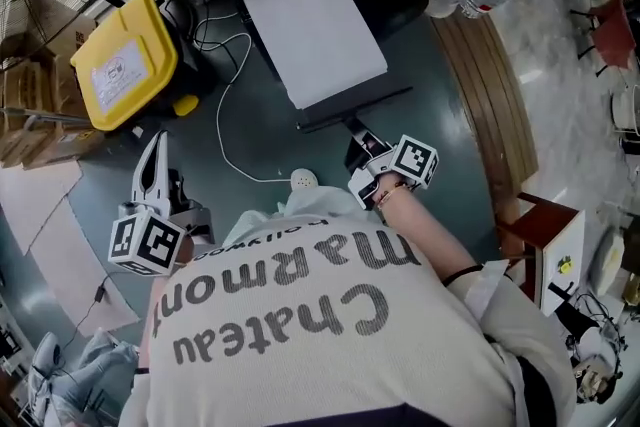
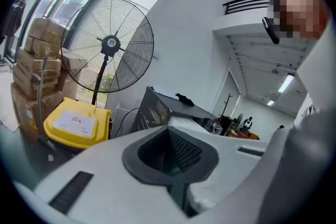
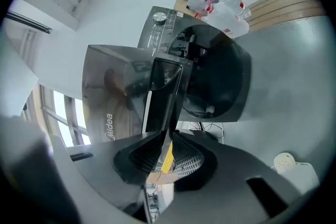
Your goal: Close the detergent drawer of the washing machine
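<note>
Right hand-held gripper is clamping the dark, pulled-out plastic detergent drawer ahead; left hand-held gripper is hanging closed, empty. Next probably calls for a straight push inward.

The smooth dark grey-green floor carries a white-topped dark washing machine at twelve o'clock and a yellow-lidded plastic bin at ten. A thin white cable (ending at a round white plug) trails across the middle. A brown wooden plank strip borders the floor at three.
</note>
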Action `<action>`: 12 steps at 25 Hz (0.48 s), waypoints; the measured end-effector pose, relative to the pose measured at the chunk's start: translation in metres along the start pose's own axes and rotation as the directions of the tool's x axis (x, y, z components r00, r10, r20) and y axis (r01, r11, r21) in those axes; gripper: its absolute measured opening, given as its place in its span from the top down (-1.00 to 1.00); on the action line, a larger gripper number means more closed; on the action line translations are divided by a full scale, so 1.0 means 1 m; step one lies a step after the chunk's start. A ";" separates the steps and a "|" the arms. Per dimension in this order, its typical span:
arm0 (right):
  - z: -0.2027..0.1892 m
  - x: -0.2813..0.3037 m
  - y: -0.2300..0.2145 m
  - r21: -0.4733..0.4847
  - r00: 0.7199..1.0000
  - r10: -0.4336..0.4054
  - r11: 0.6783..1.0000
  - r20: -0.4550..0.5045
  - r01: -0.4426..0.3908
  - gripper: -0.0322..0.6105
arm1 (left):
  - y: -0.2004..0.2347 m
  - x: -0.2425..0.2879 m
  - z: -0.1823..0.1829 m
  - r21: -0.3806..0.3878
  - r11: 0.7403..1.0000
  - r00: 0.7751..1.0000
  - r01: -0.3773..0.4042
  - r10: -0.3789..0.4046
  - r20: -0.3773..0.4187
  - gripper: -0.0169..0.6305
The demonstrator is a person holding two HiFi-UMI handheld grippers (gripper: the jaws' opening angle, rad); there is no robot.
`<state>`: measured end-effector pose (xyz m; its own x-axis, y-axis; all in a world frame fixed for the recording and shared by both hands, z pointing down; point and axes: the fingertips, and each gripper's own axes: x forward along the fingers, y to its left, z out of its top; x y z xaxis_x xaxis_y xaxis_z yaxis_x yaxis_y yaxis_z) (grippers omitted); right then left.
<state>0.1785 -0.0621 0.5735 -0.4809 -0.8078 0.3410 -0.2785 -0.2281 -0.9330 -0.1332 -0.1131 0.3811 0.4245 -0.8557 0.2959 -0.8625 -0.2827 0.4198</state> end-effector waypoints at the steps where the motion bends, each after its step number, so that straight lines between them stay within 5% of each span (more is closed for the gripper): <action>1: 0.000 0.000 0.002 -0.006 1.000 0.001 1.000 -0.006 -0.001 0.65 | -0.003 0.001 -0.001 -0.003 1.000 1.000 0.002 -0.002 0.002 0.92; 9: 0.008 0.019 0.019 -0.017 0.997 0.071 0.997 -0.009 -0.071 0.65 | -0.010 0.003 0.008 -0.010 1.000 0.999 0.017 -0.017 0.033 0.92; 12: 0.009 0.023 0.021 -0.003 1.000 0.027 1.000 -0.005 -0.027 0.65 | -0.007 -0.001 0.016 -0.013 1.000 0.998 0.007 -0.006 0.056 0.92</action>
<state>0.1691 -0.0904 0.5612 -0.4921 -0.8110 0.3163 -0.2680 -0.2046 -0.9414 -0.1319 -0.1175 0.3646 0.4138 -0.8768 0.2448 -0.8558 -0.2829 0.4331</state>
